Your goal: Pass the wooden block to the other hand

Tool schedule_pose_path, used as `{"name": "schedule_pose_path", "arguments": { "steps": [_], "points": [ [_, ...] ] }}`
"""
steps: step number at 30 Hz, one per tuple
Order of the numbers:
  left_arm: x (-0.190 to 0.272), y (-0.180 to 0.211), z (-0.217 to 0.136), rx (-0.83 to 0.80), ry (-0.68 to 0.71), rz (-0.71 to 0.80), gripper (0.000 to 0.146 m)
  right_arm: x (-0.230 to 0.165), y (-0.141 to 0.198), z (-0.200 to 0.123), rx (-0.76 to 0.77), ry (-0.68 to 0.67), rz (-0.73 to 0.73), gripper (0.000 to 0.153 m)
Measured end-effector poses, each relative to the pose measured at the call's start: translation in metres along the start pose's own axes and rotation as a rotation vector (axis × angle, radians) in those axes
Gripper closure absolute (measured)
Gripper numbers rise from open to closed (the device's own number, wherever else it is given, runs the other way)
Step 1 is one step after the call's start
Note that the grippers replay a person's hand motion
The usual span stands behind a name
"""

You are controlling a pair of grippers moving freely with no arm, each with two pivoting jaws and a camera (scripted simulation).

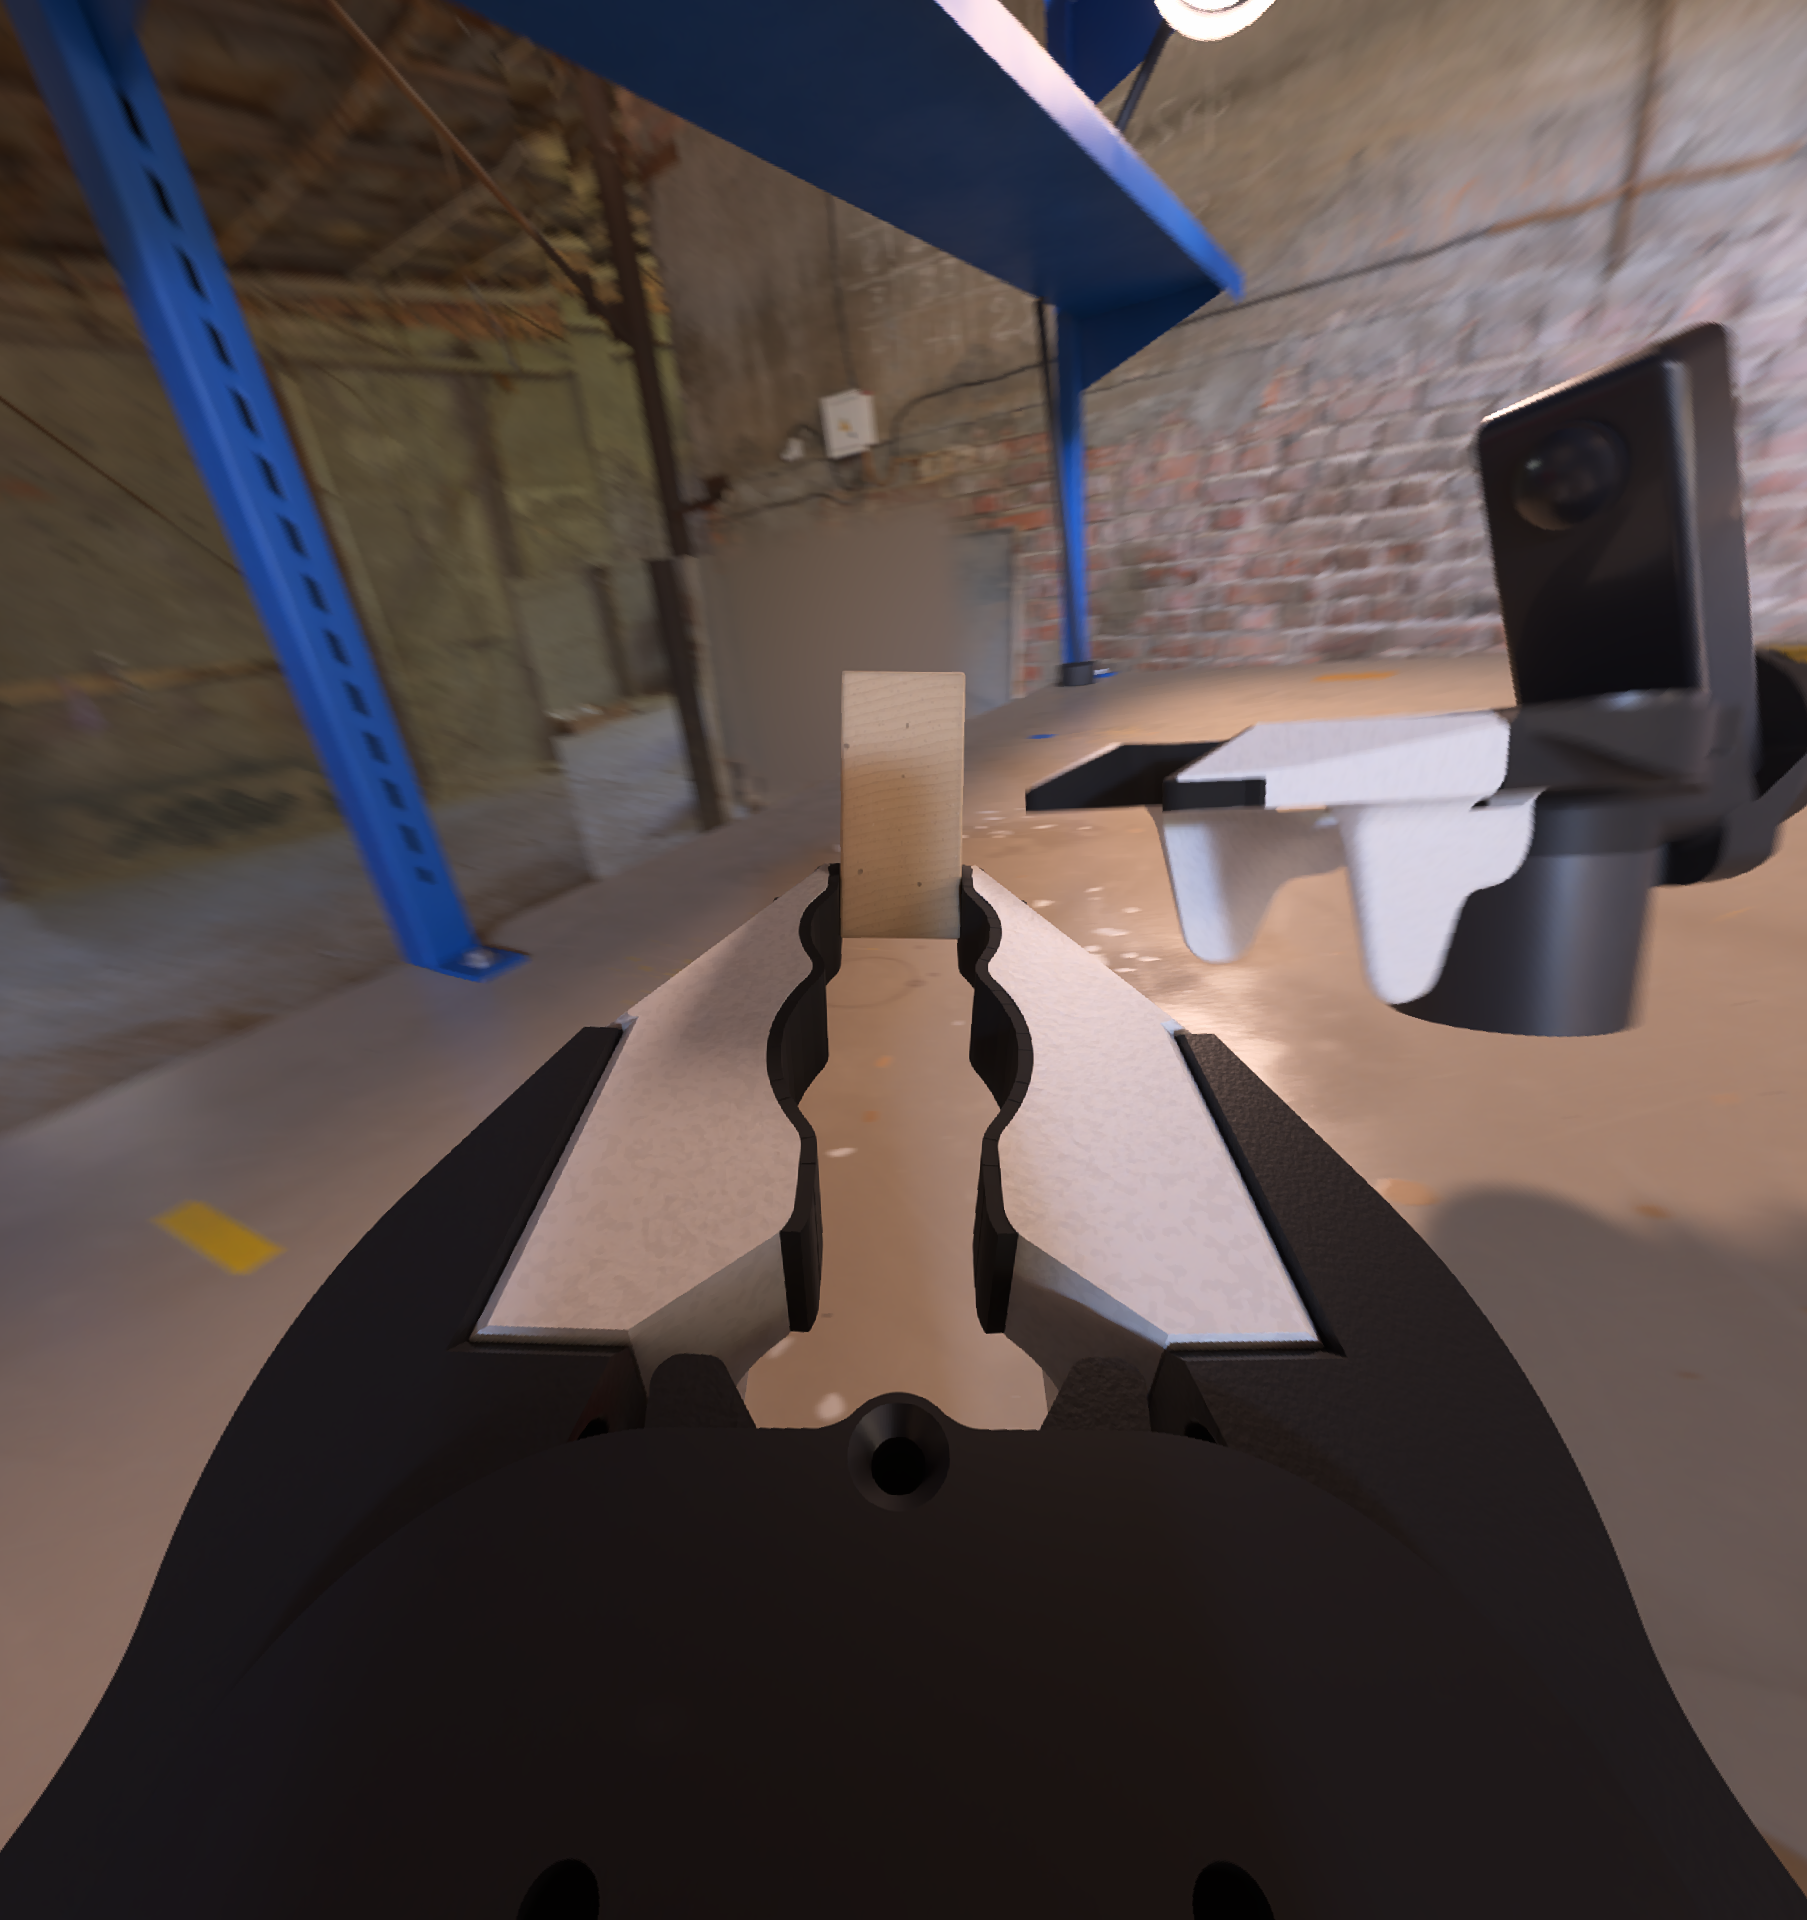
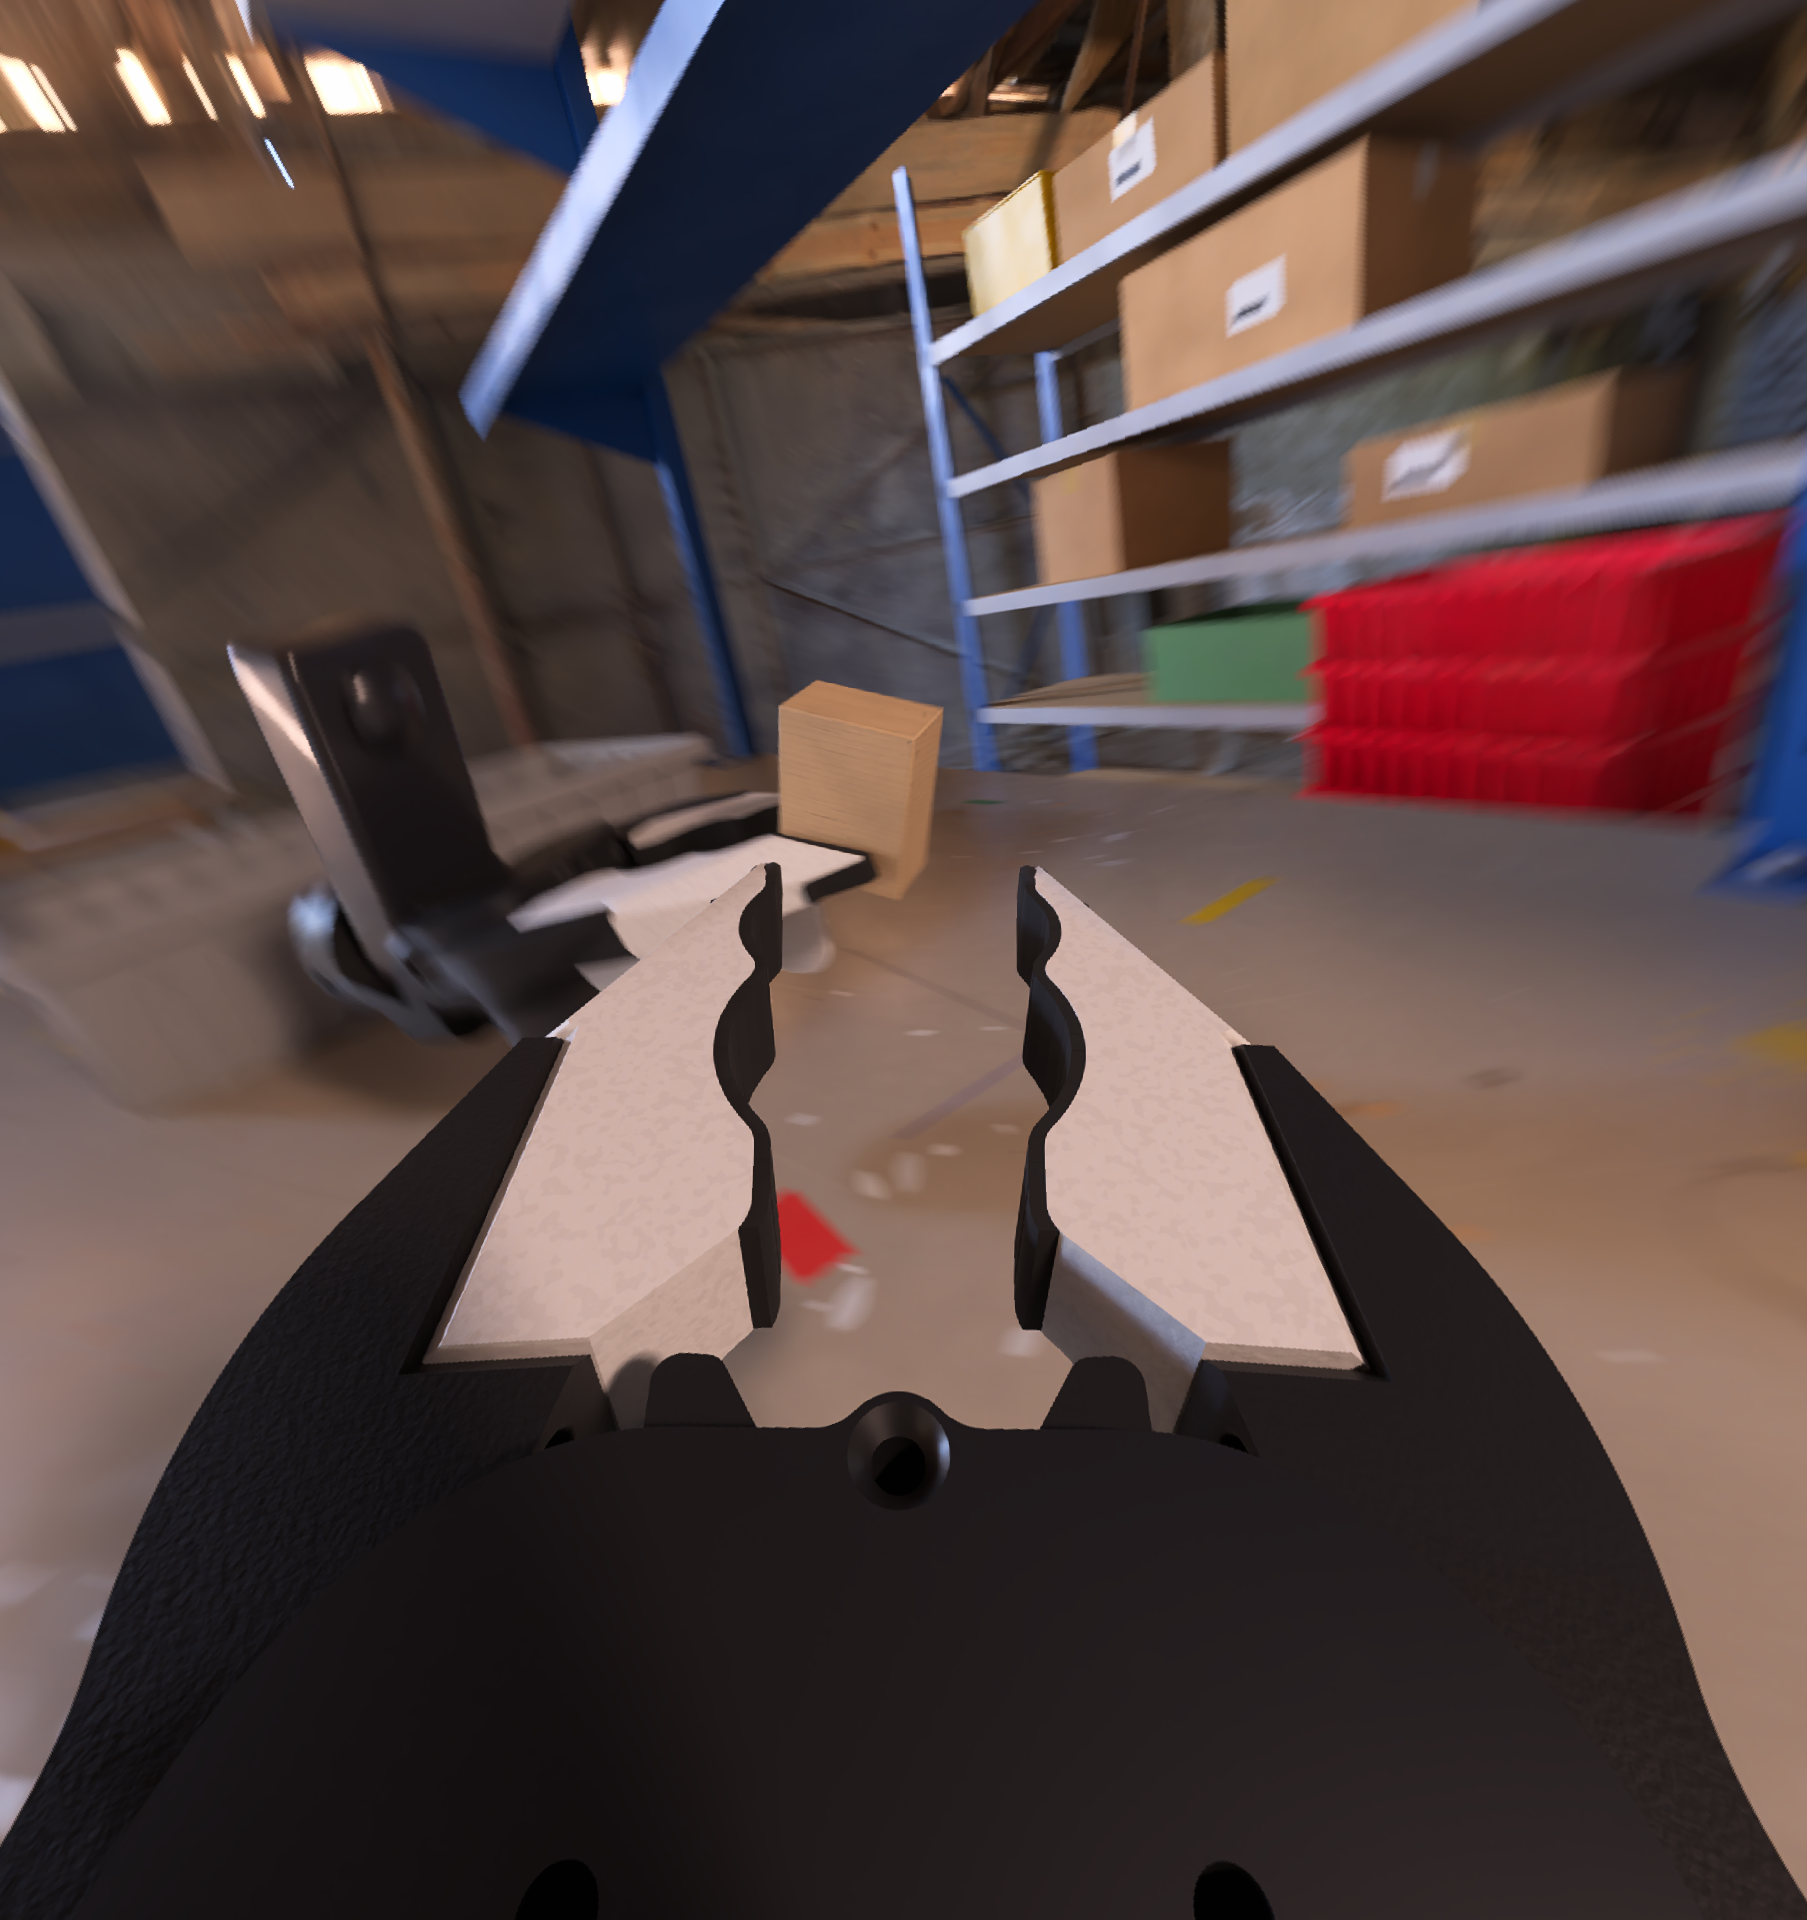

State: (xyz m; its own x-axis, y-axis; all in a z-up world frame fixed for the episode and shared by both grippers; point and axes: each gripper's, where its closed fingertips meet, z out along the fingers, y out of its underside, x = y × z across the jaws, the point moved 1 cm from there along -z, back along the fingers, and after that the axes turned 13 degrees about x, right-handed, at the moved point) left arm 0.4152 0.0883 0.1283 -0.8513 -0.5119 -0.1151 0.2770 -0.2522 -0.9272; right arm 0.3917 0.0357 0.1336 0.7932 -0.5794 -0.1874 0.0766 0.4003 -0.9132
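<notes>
Left claw (image 1: 899,883): closed on the wooden block (image 1: 902,805), both fingertips pressed against the block's lower sides; the rest of the block stands up above the tips, roughly upright.
Wooden block: pale, light-grained, box-shaped, held in the air above the floor (image 1: 255,1299); in the right wrist view it shows as a tan block (image 2: 857,784) slightly tilted, ahead of and to the left of the right claw's tips.
Right claw (image 2: 899,883): fingers spread wide with nothing between them; only floor shows in the gap.
Right claw seen from the left wrist view (image 1: 1190,792): off to the right of the block, its fingers pointing toward it; apart from the block, not touching.
Left claw seen from the right wrist view (image 2: 826,847): lying low at left, its dark tips at the block's lower part; this side of the picture is blurred, so finer detail of the grip cannot be told there.
Floor: smooth beige, with a yellow mark (image 1: 218,1236) and a small red patch (image 2: 811,1236).
Surroundings: blue steel upright (image 1: 244,488), brick wall (image 1: 1294,540), shelving rack (image 2: 1190,468) carrying cardboard boxes (image 2: 1283,281) and red bins (image 2: 1533,675).
</notes>
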Motion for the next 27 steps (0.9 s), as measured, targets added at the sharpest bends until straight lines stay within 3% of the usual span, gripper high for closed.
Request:
{"name": "schedule_pose_path", "arguments": {
  "steps": [2,5,10,15,18,23,27],
  "points": [
    [-0.001,-0.001,0.000,0.001,-0.047,0.121,0.125,-0.004,0.007,0.008,0.030,-0.024,0.273,0.107],
    [0.001,0.001,0.001,-0.019,-0.073,0.219,0.125,-0.008,0.015,0.016,0.056,-0.017,0.388,0.107],
    [-0.001,0.004,0.002,-0.047,-0.101,0.288,0.125,-0.010,0.013,0.020,0.072,0.026,0.204,0.101],
    [0.005,0.007,0.003,-0.071,-0.051,0.454,0.125,-0.001,-0.010,0.012,0.068,0.037,0.095,0.073],
    [0.015,0.008,0.003,-0.079,-0.009,0.619,0.125,-0.006,-0.020,0.005,-0.131,-0.021,-0.017,0.070],
    [0.032,0.008,0.005,-0.061,0.057,0.738,0.125,-0.019,-0.007,0.002,-0.439,-0.091,0.008,0.074],
    [0.037,0.007,0.005,-0.050,0.079,0.778,0.125,-0.020,0.004,0.002,-0.537,-0.120,-0.036,0.083]
  ]
}}
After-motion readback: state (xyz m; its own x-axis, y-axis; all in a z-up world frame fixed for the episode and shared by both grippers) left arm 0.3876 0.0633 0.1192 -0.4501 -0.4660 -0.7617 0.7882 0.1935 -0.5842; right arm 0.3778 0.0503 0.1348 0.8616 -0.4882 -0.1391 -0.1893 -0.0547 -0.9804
